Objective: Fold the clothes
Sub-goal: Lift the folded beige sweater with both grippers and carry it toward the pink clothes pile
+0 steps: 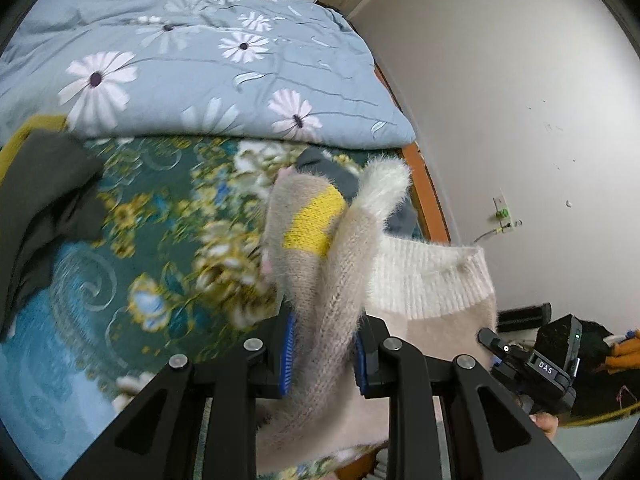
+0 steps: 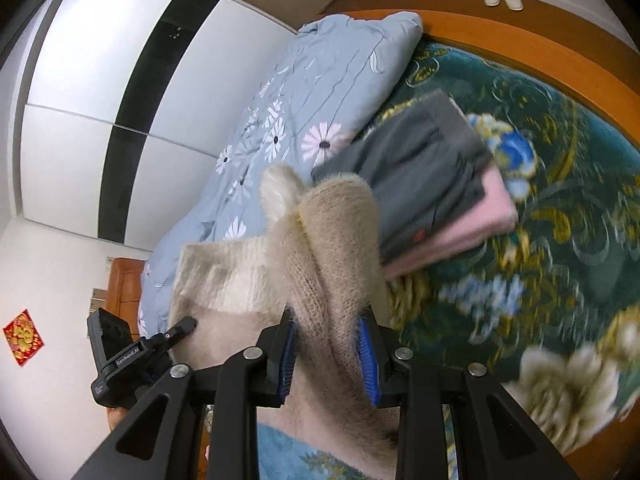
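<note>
A fuzzy beige sweater with a yellow patch and a white ribbed hem hangs between both grippers above the bed. My left gripper is shut on a bunched fold of it. My right gripper is shut on another bunched fold of the same sweater. The right gripper also shows at the right of the left wrist view, and the left gripper at the lower left of the right wrist view. The sweater's lower body is hidden below the jaws.
The bed has a green floral sheet and a wooden frame. A blue daisy quilt lies folded at its far side. A stack of folded grey and pink clothes sits on the sheet. Dark clothes lie at the left. A wardrobe stands beyond.
</note>
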A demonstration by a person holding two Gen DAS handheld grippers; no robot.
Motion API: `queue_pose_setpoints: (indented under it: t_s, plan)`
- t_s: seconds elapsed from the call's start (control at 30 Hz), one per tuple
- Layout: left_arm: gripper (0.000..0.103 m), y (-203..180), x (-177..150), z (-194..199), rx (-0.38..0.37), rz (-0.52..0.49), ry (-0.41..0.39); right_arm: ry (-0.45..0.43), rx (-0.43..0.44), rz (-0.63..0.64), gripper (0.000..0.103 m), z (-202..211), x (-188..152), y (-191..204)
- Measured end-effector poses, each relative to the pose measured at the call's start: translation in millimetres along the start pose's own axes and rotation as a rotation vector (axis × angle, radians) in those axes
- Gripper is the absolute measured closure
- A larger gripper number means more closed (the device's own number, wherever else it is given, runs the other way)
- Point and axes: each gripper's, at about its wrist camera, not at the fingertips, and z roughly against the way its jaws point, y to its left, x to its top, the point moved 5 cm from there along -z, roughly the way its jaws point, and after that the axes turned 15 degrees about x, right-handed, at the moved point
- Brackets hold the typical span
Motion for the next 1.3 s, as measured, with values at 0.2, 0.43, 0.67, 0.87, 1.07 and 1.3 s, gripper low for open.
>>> queue_pose_setpoints:
  t_s: [0.2, 0.43, 0.67, 0.87, 1.07, 1.3]
  plan:
    - [0.078, -42, 42, -51, 0.029, 0.066, 0.034, 0.073, 0.022, 0.010, 0.073, -3, 110, -42]
    - [0.078, -84, 88, -111, 0.070, 0.142, 0.075, 0.124, 0.027, -0.008, 0.073, -35, 199, -96]
    - [0.078, -49, 101, -179, 0.157, 0.198, 0.156, 0.142, -0.005, -0.100, 0.073, -75, 215, -163]
    - [0.076, -29, 82, -223, 0.138, 0.248, 0.233, 0.077, -0.006, -0.204, 0.073, -66, 195, -212]
    - [0.069, -17, 65, -235, 0.085, 0.283, 0.242, 0.039, -0.012, -0.276, 0.072, -63, 179, -234]
    - [0.066, -15, 81, -212, 0.119, 0.304, 0.198, 0.086, -0.111, -0.134, 0.067, -59, 194, -204]
